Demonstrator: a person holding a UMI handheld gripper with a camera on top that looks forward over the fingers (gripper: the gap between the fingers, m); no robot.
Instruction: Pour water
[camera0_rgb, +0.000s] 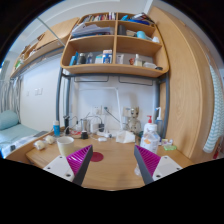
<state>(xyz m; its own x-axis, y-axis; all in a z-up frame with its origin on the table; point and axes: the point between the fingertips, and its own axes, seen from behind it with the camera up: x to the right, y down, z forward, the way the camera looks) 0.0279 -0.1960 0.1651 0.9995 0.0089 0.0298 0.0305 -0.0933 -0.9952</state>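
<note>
On wooden desk (115, 158): 1 white pump bottle (150, 135), 1 pink cup (66, 145); hand-held gripper (114, 165) wide, empty.

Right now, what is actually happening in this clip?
A hand-held gripper hovers over a wooden desk, its two fingers open with nothing between them. The task is pouring water, but nothing has been picked up yet. Just ahead of the fingers a small round dish lies on the desk, and beyond them to the right stands a white bottle with a red cap. More small items sit along the back of the desk, under wall shelves holding clutter.
</note>
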